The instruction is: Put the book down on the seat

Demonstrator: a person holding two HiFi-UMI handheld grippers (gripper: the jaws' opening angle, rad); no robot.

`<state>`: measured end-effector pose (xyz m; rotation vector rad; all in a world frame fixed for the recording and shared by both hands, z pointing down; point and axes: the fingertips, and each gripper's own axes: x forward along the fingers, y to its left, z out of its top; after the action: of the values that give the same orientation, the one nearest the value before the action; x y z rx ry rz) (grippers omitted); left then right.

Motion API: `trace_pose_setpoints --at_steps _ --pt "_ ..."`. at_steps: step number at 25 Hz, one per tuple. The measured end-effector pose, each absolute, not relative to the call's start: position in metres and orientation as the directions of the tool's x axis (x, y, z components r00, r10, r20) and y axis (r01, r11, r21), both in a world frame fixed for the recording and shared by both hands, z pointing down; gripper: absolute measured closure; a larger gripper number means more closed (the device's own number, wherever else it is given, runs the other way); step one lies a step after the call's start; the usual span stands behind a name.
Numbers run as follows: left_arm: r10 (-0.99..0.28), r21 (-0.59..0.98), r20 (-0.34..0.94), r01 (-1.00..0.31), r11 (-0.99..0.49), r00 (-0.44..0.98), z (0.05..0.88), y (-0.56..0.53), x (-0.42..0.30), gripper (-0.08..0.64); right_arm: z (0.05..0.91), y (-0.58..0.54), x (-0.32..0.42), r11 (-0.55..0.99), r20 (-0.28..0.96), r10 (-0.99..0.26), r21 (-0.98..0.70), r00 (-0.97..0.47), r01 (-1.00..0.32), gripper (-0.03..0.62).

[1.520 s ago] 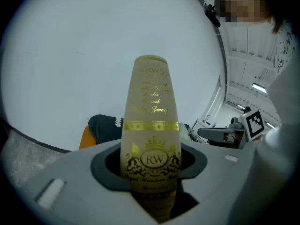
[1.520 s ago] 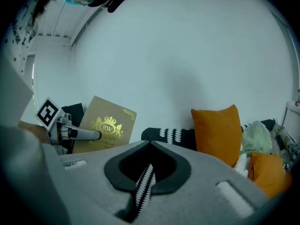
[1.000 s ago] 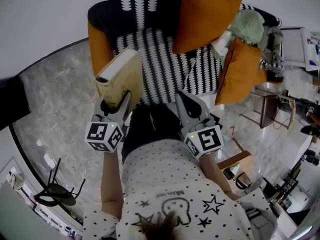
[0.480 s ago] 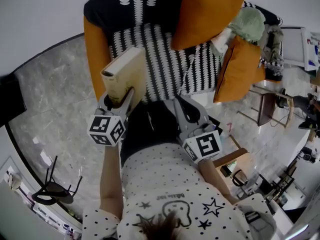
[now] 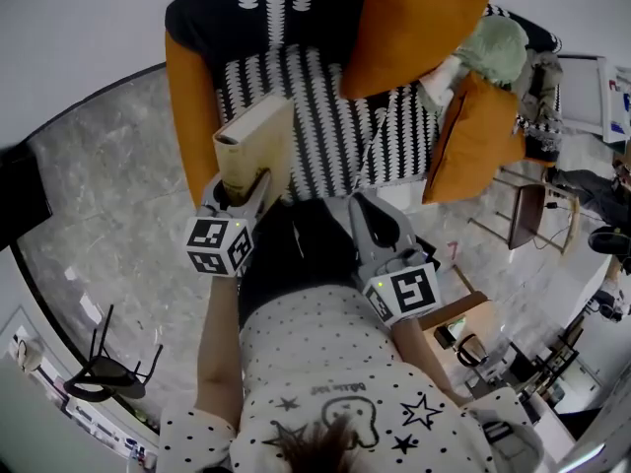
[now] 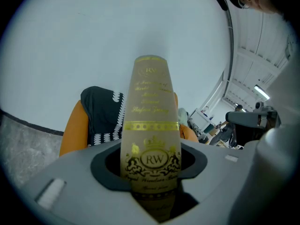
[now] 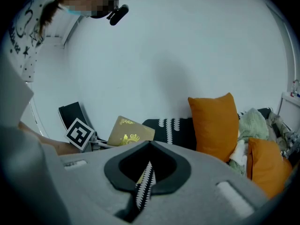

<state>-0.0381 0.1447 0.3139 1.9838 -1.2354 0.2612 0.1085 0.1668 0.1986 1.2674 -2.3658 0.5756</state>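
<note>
A tan hardback book (image 5: 254, 146) with gold print stands upright in my left gripper (image 5: 242, 187), whose jaws are shut on its lower spine. It hangs over the front left part of the black-and-white patterned seat (image 5: 330, 136) without touching it. In the left gripper view the book's spine (image 6: 151, 125) fills the gap between the jaws of that gripper (image 6: 152, 172). My right gripper (image 5: 367, 210) hovers at the seat's front edge, shut and empty. The right gripper view shows its jaws (image 7: 143, 186) nearly meeting, with the book (image 7: 130, 131) off to the left.
Two orange cushions (image 5: 414, 23) (image 5: 478, 136) and a green cloth (image 5: 493, 47) take up the seat's right side and back. An orange armrest (image 5: 187, 106) borders the left. A small wooden table (image 5: 527, 210) stands at the right, and a black chair (image 5: 104, 372) on the marble floor.
My left gripper has carried the book a little to the right, further over the seat. The right gripper has stayed about where it was.
</note>
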Motion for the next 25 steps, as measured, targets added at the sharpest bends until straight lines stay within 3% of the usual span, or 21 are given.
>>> trace_pose_setpoints --at_steps 25 --pt "-0.610 0.565 0.591 -0.810 -0.155 0.528 0.376 0.110 -0.039 0.328 0.218 0.147 0.104 0.473 0.570 -0.666 -0.177 -0.482 -0.863 0.589"
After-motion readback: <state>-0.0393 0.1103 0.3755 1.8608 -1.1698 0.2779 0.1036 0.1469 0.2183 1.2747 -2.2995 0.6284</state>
